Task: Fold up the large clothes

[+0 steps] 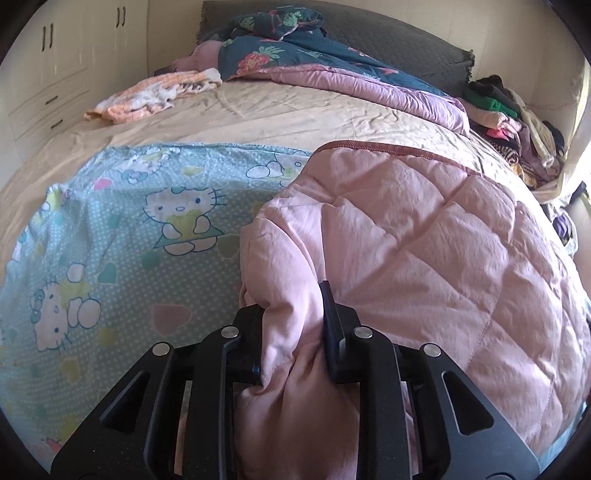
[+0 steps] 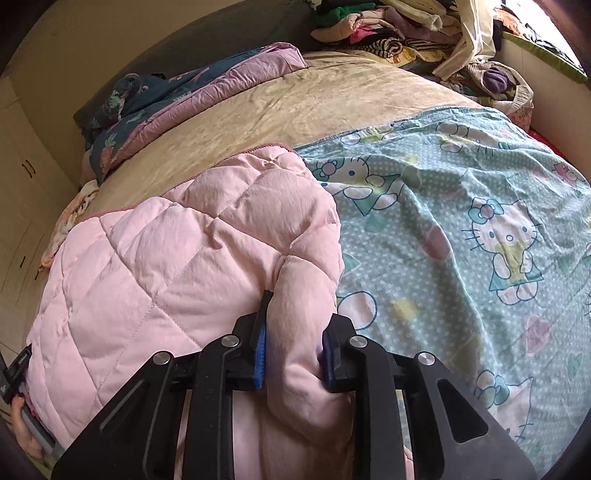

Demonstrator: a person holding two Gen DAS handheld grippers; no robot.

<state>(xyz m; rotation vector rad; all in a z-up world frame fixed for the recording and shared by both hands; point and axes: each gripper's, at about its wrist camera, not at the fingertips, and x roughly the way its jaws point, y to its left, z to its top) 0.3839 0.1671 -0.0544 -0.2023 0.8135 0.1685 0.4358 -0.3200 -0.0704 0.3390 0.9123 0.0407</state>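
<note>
A pink quilted blanket (image 1: 424, 240) lies on the bed, its upper layer folded over a pale blue cartoon-cat printed side (image 1: 129, 229). In the left wrist view my left gripper (image 1: 293, 306) is shut on a bunched edge of the pink quilt, with fabric squeezed between both fingers. In the right wrist view the same pink quilt (image 2: 166, 266) fills the left half and the blue printed side (image 2: 461, 221) the right. My right gripper (image 2: 295, 317) is shut on another bunched edge of the pink quilt.
The beige bed sheet (image 1: 258, 114) stretches beyond the quilt. A dark floral and mauve duvet (image 1: 314, 62) lies at the headboard, an orange-white cloth (image 1: 155, 92) at far left. A heap of clothes (image 2: 406, 29) is piled at the bed's far side. Cream cupboards (image 1: 55, 66) line the wall.
</note>
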